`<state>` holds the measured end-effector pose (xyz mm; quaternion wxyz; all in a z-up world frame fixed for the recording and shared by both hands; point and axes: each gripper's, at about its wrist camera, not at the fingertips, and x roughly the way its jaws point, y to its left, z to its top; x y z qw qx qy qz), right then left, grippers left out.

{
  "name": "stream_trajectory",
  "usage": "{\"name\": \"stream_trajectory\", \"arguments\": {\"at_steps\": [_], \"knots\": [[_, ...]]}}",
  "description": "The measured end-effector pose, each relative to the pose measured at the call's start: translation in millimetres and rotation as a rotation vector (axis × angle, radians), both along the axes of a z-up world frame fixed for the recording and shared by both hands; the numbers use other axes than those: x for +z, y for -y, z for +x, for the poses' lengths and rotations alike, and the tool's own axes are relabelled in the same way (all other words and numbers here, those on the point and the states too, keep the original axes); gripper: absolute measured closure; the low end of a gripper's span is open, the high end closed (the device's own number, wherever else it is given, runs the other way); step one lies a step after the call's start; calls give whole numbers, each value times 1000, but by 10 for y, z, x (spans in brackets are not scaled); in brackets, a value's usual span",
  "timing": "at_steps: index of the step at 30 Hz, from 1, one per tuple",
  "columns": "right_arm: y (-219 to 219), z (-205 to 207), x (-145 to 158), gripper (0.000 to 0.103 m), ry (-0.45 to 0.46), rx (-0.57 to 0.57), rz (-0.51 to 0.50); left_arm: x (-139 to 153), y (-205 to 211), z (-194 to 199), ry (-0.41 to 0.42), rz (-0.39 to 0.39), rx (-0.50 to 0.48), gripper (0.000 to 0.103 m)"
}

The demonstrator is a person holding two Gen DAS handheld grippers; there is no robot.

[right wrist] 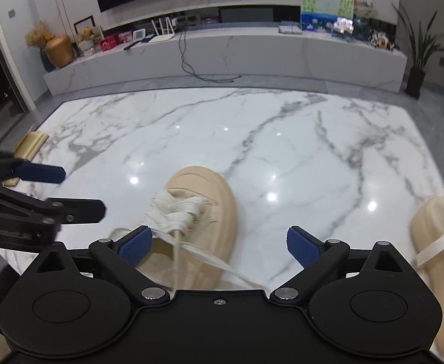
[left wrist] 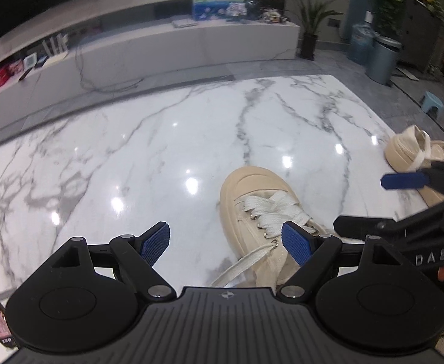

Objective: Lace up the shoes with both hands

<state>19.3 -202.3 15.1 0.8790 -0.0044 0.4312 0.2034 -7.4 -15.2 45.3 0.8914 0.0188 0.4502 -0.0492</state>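
On the marble table [left wrist: 161,139], cream shoe [left wrist: 252,200].

Glossy marble table [right wrist: 252,139], canvas shoe [right wrist: 203,212] w/ cloth laces [right wrist: 176,212].

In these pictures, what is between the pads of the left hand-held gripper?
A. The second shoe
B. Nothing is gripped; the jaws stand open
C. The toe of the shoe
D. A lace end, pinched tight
B: the left hand-held gripper has its blue pads wide apart, and the loose lace of the nearer shoe lies untouched below them.
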Motion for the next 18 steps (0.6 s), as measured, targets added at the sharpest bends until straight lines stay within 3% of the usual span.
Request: {"name": "stream_trajectory", "arguments": {"at_steps": [9, 18], "knots": [[-97, -56, -28, 8, -43, -135, 25, -146, -116, 5, -57, -23, 157, 22], [-253, -221, -135, 8, 5, -91, -70, -340, -196, -96, -138, -37, 212, 22]]}}
